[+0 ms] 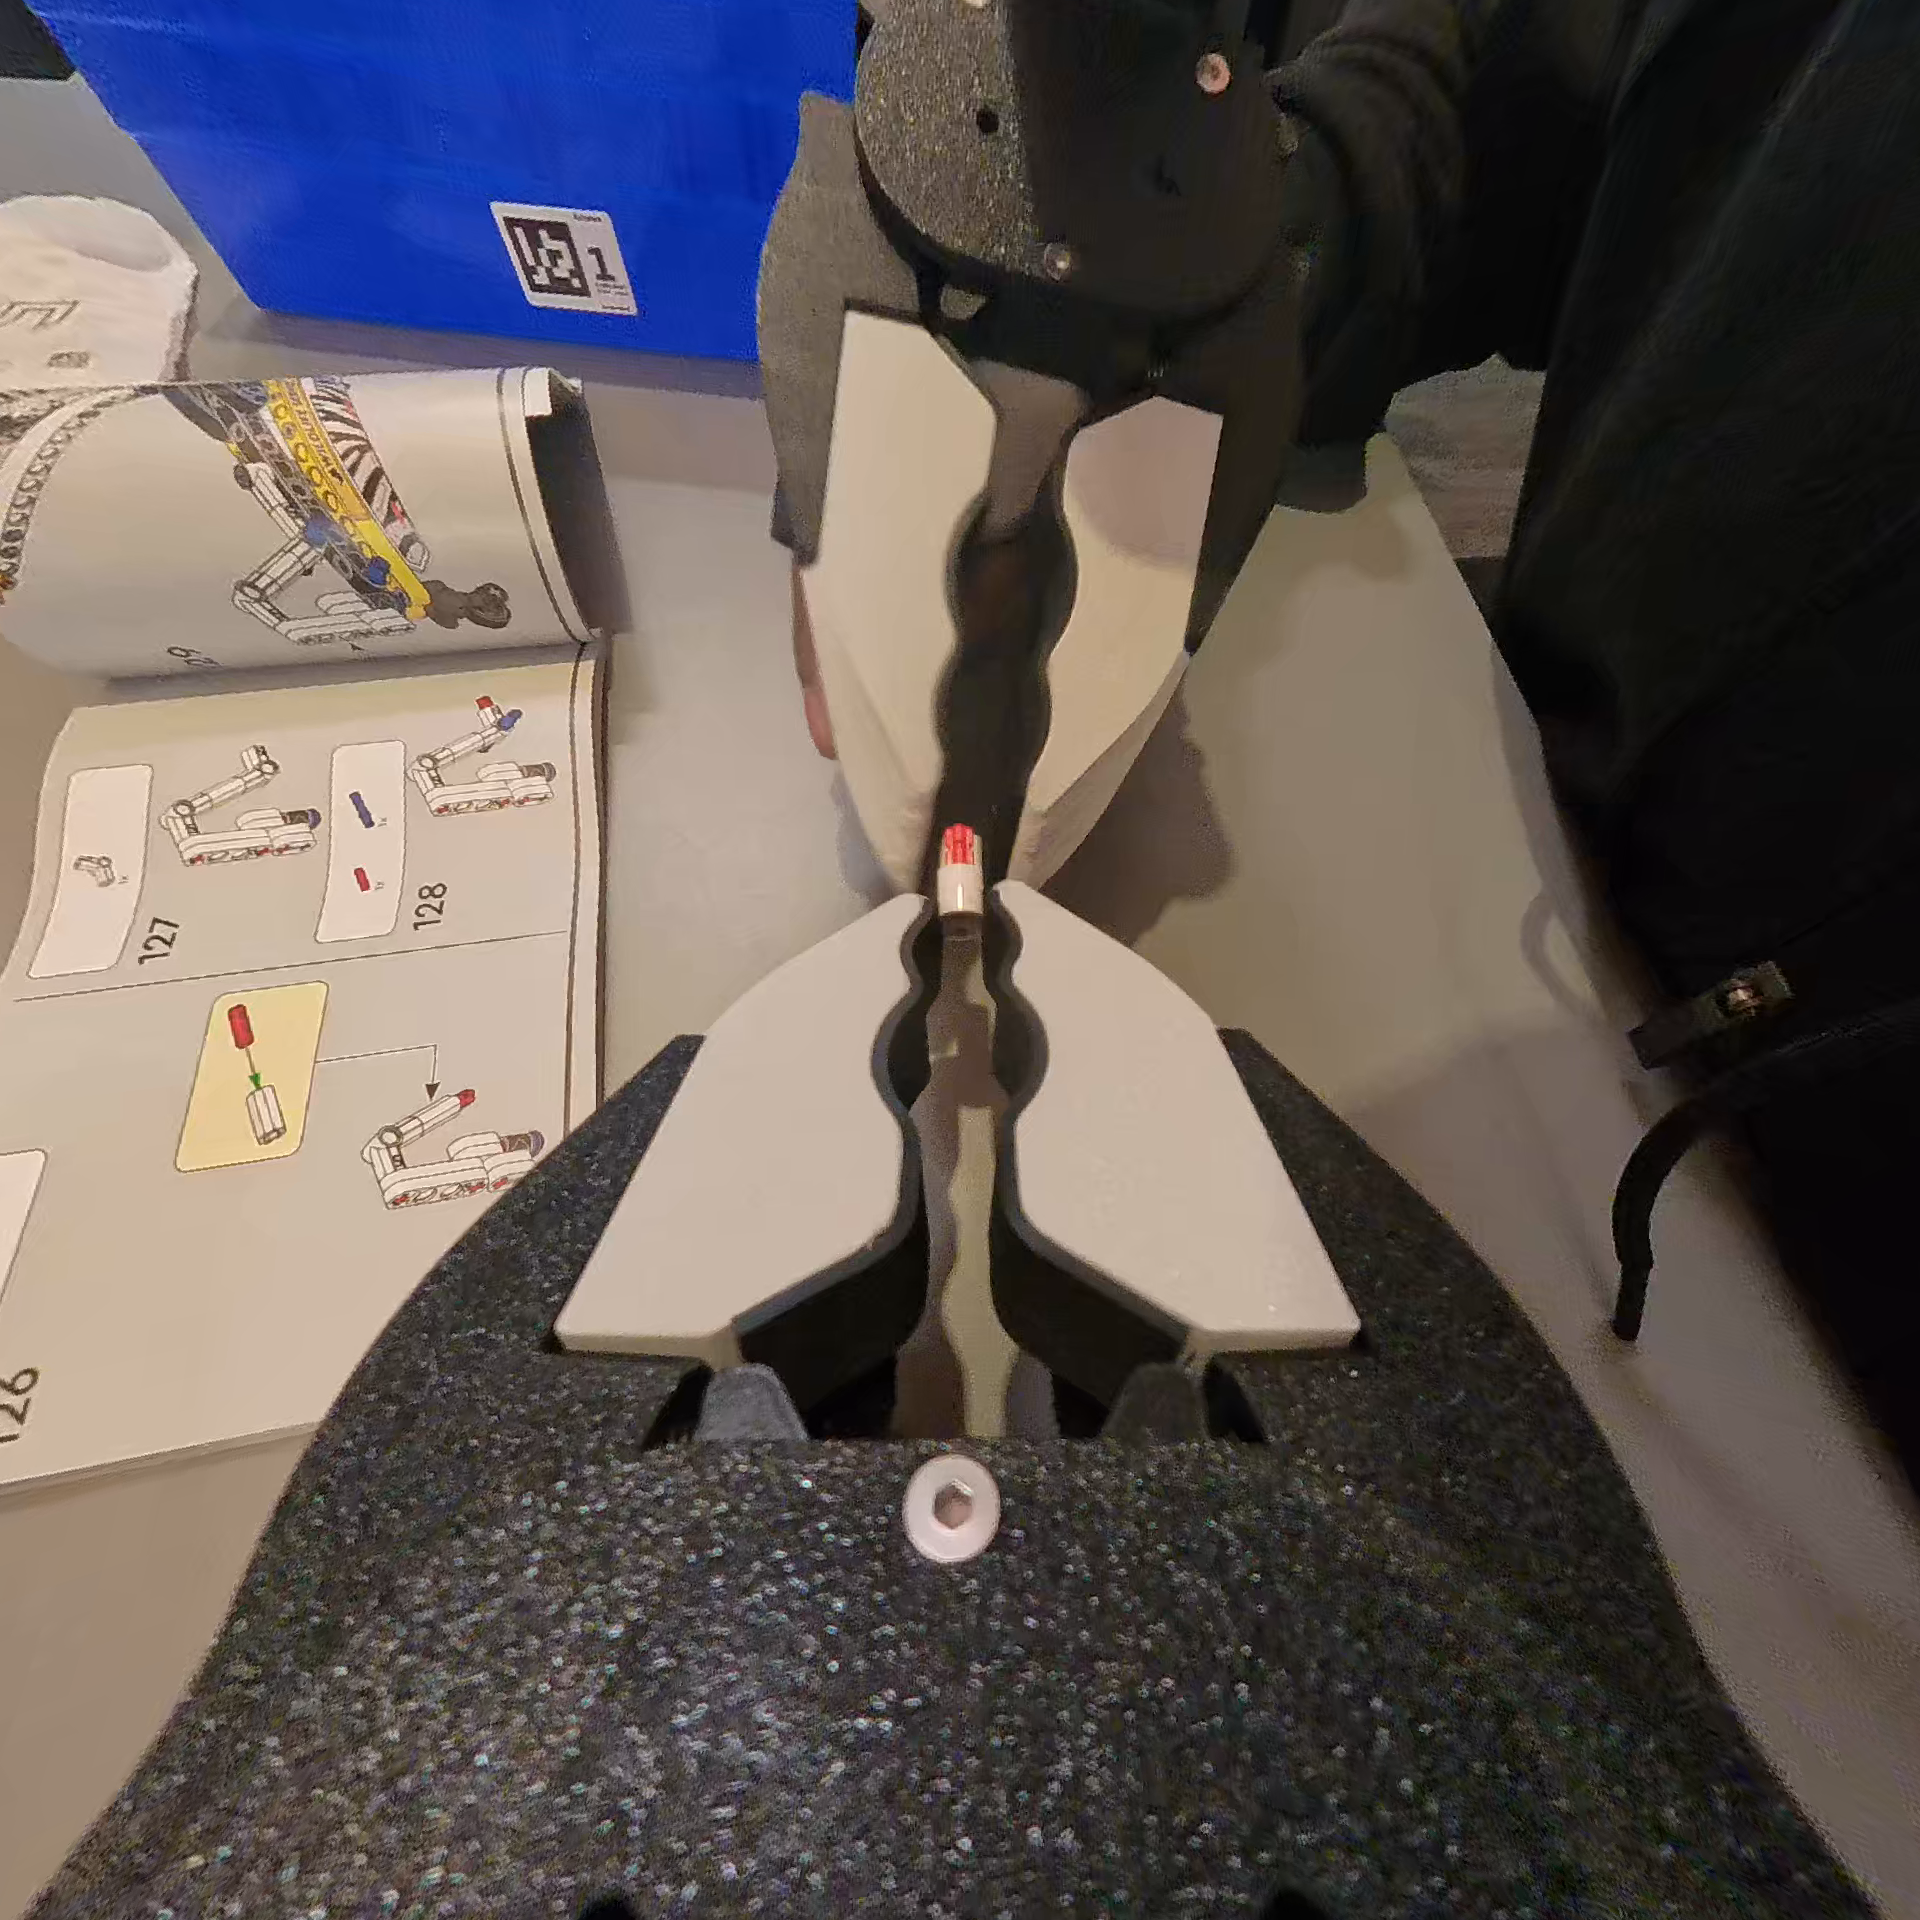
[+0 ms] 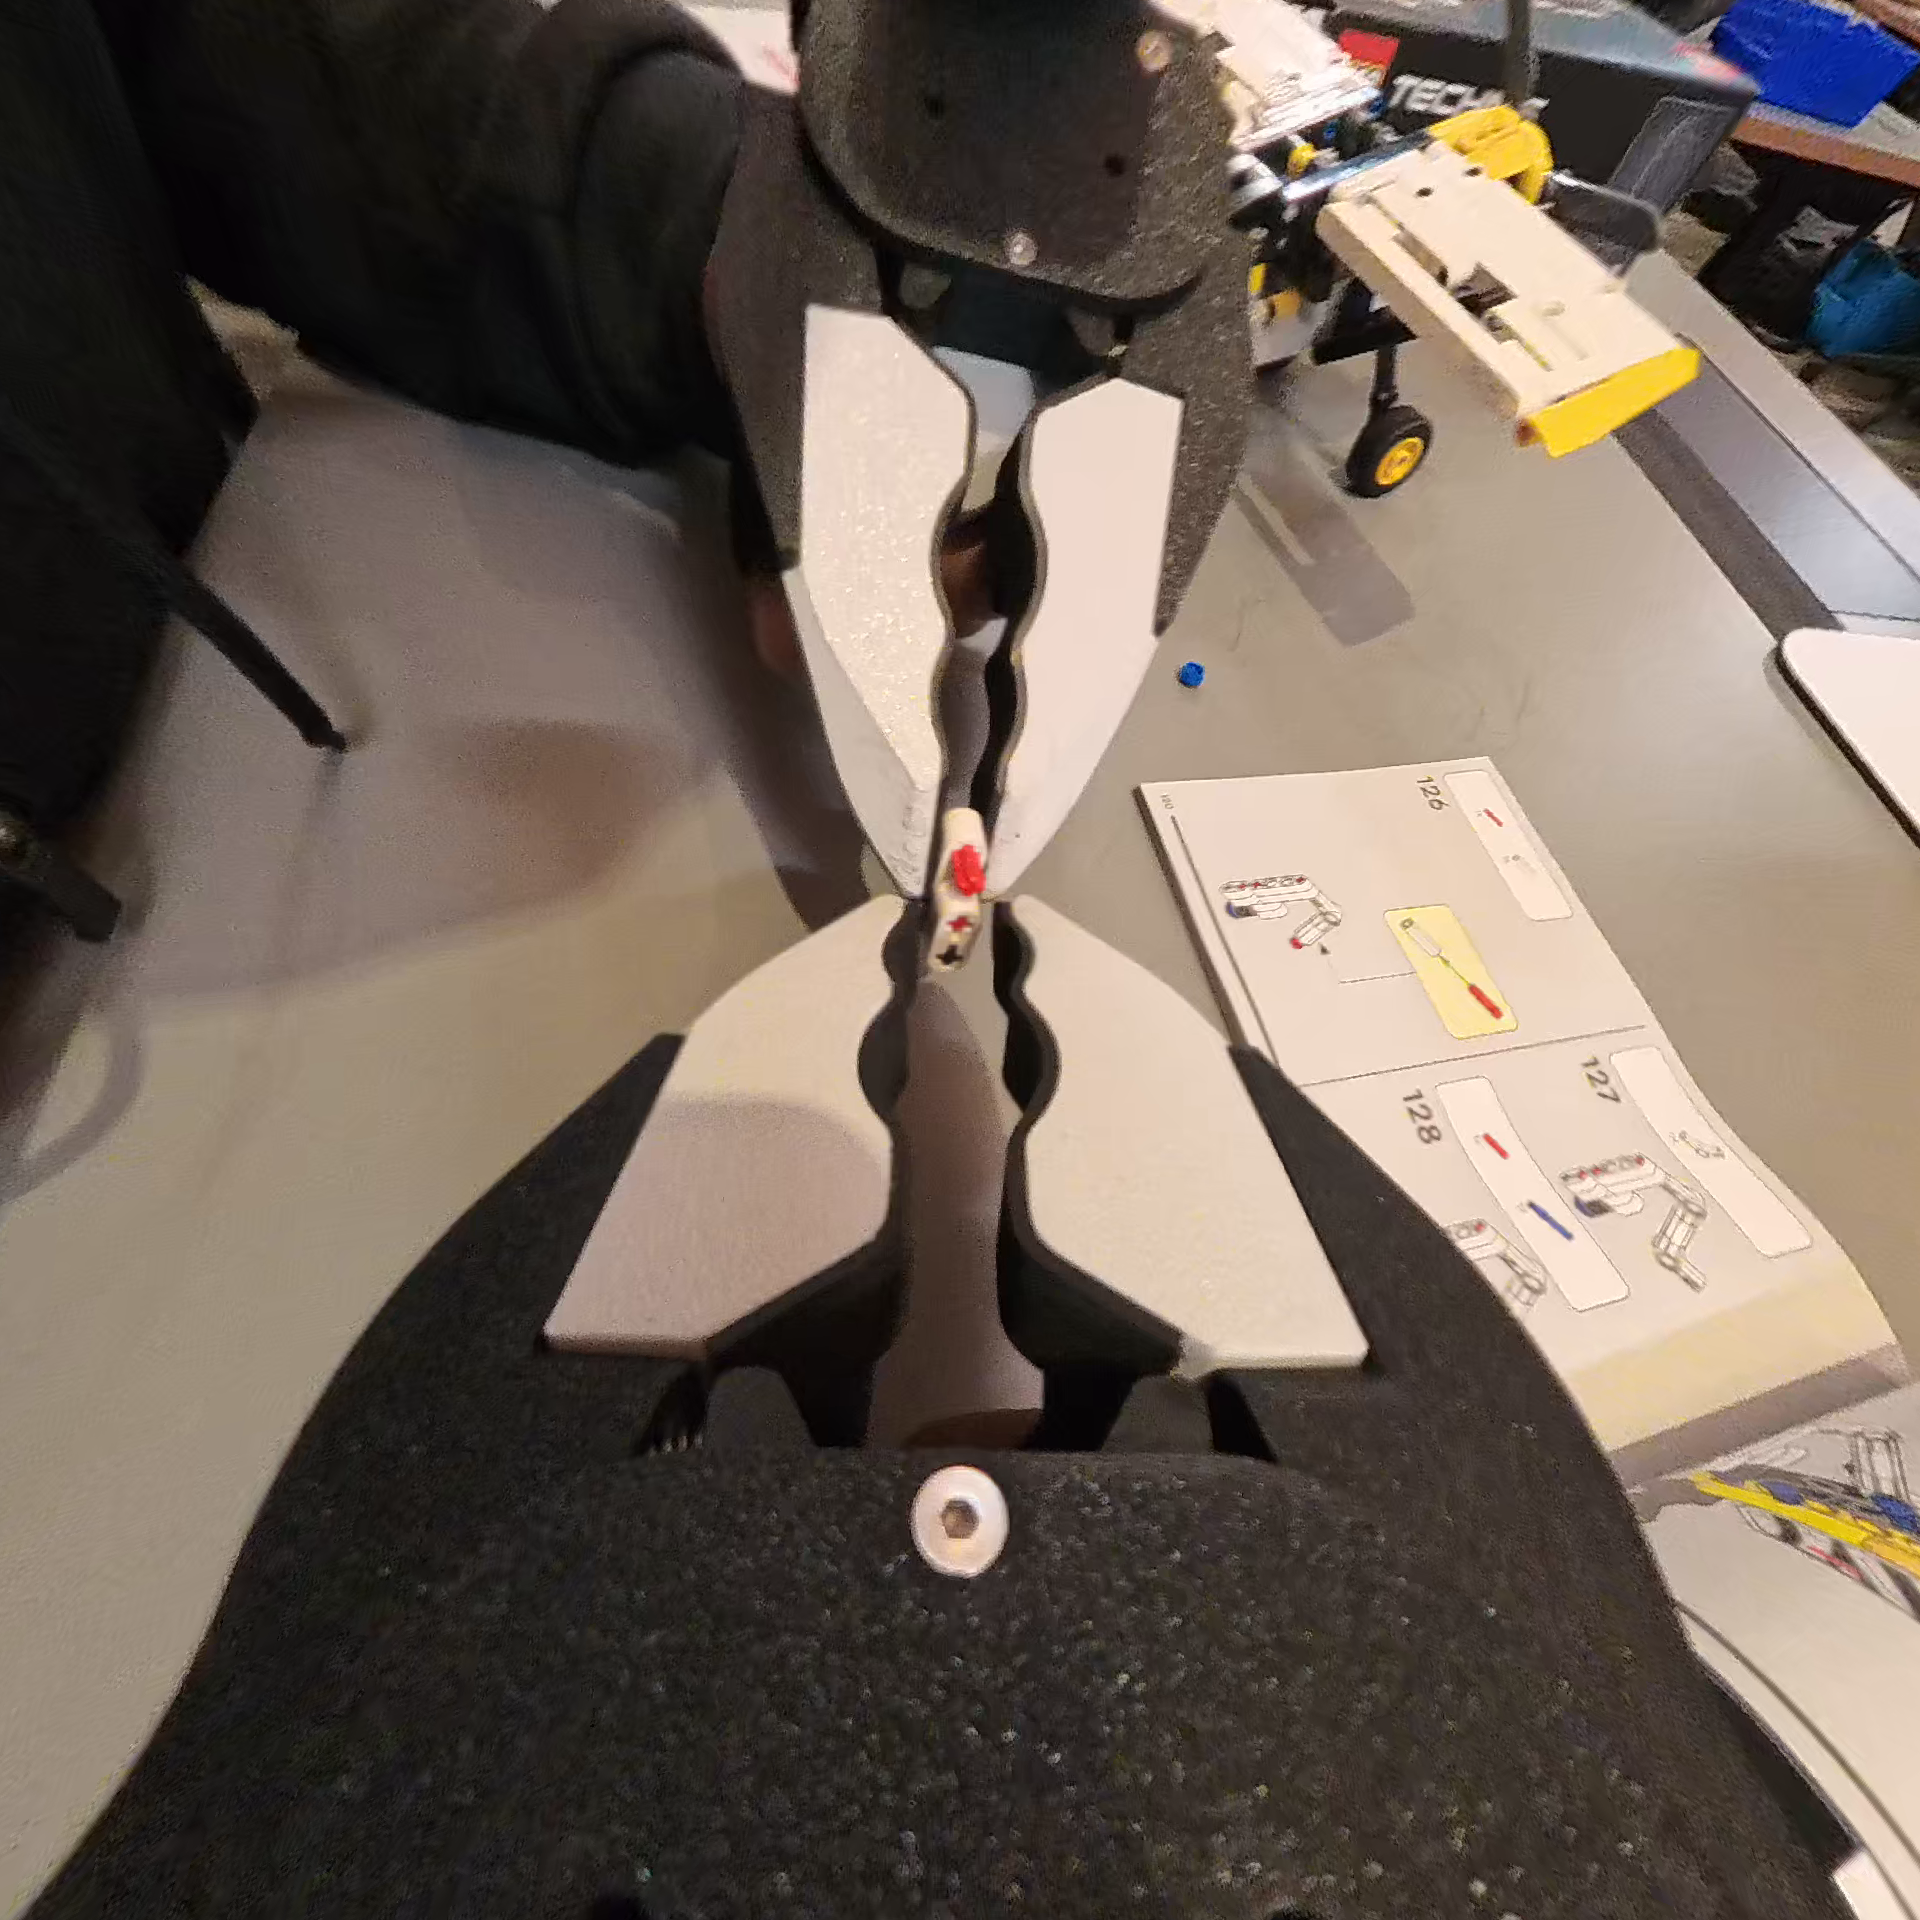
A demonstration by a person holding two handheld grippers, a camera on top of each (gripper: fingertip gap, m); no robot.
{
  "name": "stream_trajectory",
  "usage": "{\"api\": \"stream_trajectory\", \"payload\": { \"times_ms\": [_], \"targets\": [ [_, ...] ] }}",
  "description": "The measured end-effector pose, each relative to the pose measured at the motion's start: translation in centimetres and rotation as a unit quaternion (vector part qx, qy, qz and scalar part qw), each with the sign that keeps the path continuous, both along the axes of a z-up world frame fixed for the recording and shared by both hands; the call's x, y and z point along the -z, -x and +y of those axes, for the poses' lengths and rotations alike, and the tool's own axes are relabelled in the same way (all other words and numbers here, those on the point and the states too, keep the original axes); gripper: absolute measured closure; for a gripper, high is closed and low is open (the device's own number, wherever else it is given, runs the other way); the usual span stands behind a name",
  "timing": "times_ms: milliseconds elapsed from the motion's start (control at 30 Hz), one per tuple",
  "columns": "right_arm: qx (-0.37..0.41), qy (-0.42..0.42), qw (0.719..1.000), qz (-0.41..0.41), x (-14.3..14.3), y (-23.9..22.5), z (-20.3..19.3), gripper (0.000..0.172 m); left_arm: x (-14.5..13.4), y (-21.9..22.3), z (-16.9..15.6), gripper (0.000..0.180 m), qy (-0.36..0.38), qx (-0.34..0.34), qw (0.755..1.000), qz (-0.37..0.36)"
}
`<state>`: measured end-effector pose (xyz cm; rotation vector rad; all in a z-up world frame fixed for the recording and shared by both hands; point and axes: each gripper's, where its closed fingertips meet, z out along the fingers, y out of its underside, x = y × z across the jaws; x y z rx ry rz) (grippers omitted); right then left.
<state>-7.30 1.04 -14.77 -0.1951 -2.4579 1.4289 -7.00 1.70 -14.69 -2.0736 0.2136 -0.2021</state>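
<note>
The left gripper (image 1: 961, 909) clenched a white connector piece (image 1: 958, 891) carrying a red axle (image 1: 958, 847), held above the grey table (image 1: 707, 810) beside the open instruction booklet (image 1: 301, 935). The right gripper (image 2: 951, 914), tip to tip with it, stood released around the piece.

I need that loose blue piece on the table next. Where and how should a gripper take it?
Probably from straight above, with the pads closing across two opposite sides. The blue piece is tiny and lies low on the bare table, clear of the booklet, so only its flanks offer purchase.
</note>
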Motion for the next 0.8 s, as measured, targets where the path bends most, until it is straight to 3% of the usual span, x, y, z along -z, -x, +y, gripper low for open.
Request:
{"api": "stream_trajectory", "payload": {
  "times_ms": [167, 467, 567, 667, 800],
  "targets": [
    [-0.029, -0.001, 1.0, 0.005, 0.4, -0.8, 0.0, 0.163, 0.4, -0.7, -0.1, 0.172, 0.011, 0.018, 0.999, 0.036],
    [-0.052, 0.057, 0.997, -0.009, -0.8, -1.6, 0.1, 0.164, -0.5, -1.3, -0.1, 0.172, -0.06, 0.013, 0.994, 0.094],
    [-0.021, 0.078, 0.997, 0.002, -1.6, -0.4, 1.8, 0.164, 0.6, 0.7, -1.6, 0.172, -0.025, -0.019, 0.991, 0.132],
    [0.02, 0.084, 0.996, 0.013, -2.0, 1.4, 3.4, 0.164, -0.5, 2.5, -3.2, 0.172, -0.063, -0.059, 0.993, 0.08],
    [0.003, 0.05, 0.999, 0.004, -0.7, 0.5, 2.0, 0.164, 1.4, 1.2, -2.7, 0.172, -0.016, -0.031, 0.995, 0.093]
  ]
}}
